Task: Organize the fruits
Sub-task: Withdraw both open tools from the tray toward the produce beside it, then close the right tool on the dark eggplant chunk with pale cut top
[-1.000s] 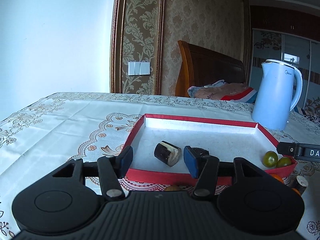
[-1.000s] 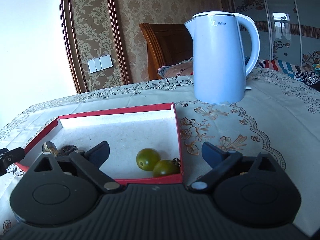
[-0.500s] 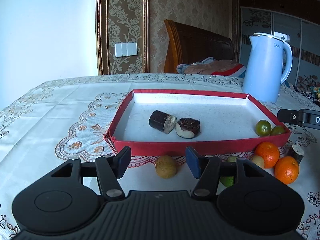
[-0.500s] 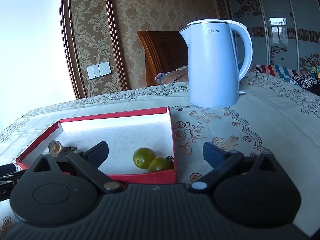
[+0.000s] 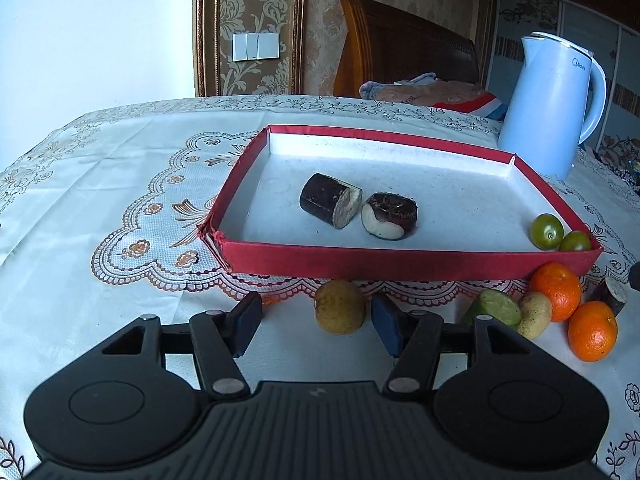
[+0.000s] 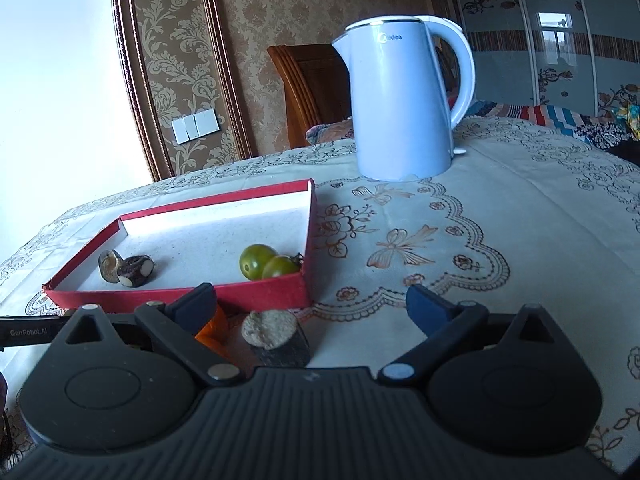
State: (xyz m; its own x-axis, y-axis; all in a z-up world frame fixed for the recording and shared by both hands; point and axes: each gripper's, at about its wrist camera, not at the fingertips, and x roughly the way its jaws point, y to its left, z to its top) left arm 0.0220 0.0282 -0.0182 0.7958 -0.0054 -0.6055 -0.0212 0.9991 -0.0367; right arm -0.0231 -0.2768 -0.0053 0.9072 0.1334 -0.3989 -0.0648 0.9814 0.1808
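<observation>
The red tray (image 5: 400, 266) holds two dark cut pieces (image 5: 332, 204) and two green tomatoes (image 5: 546, 231). In front of it on the cloth lie a brown round fruit (image 5: 340, 306), a green cut piece (image 5: 496, 306), a small yellow fruit (image 5: 536, 316), two oranges (image 5: 558, 290) and a dark stub (image 5: 612, 292). My left gripper (image 5: 316, 320) is opening. The brown fruit sits between its fingers, close to the right pad and not pressed. My right gripper (image 6: 310, 304) stands wide open over a dark cut piece (image 6: 276, 338). An orange (image 6: 212, 330) shows behind its left finger.
A pale blue kettle (image 5: 552, 108) stands beyond the tray's far right corner. A wooden chair back (image 5: 400, 48) with folded cloth rises behind the table. The embroidered tablecloth (image 6: 480, 240) stretches bare to the right of the tray (image 6: 180, 292).
Both grippers have drawn back from the tray toward the table's near side. The left one tilted down, bringing the loose fruits into view and the brown fruit between its widening fingers.
</observation>
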